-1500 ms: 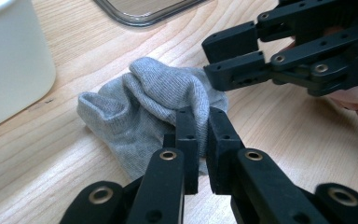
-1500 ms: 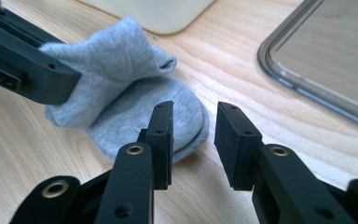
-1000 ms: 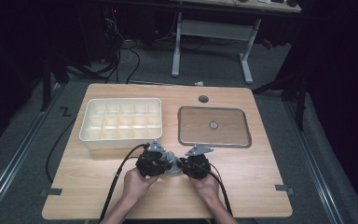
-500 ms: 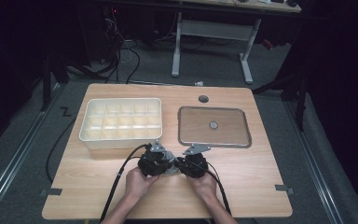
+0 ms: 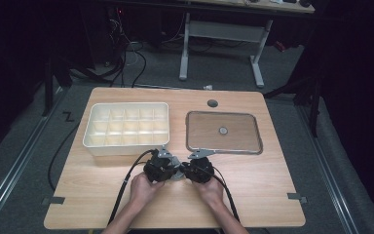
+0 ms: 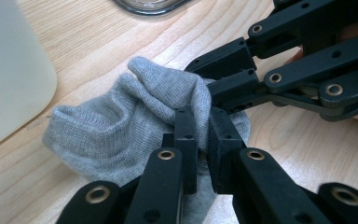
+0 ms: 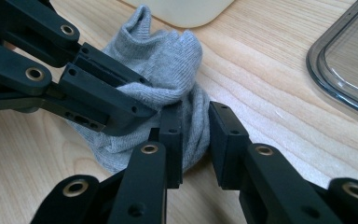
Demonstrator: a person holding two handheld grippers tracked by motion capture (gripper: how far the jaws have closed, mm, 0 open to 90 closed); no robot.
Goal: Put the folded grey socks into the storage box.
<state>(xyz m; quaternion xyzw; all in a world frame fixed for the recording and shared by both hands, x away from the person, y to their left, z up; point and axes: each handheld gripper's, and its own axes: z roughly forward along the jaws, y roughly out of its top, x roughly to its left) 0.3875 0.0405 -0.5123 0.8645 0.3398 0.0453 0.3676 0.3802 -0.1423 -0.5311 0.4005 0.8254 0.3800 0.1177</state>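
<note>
both of my grippers meet over the grey sock [image 6: 121,121] on the counter [image 5: 253,185]: left gripper [image 6: 200,135] pinching it, right gripper [image 7: 193,135] seemingly clamping a fold alongside.

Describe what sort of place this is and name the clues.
Probably a lab or workshop set up for recording: a lone wooden table on grey carpet, cables trailing across the floor behind it, and dark surroundings.
</note>
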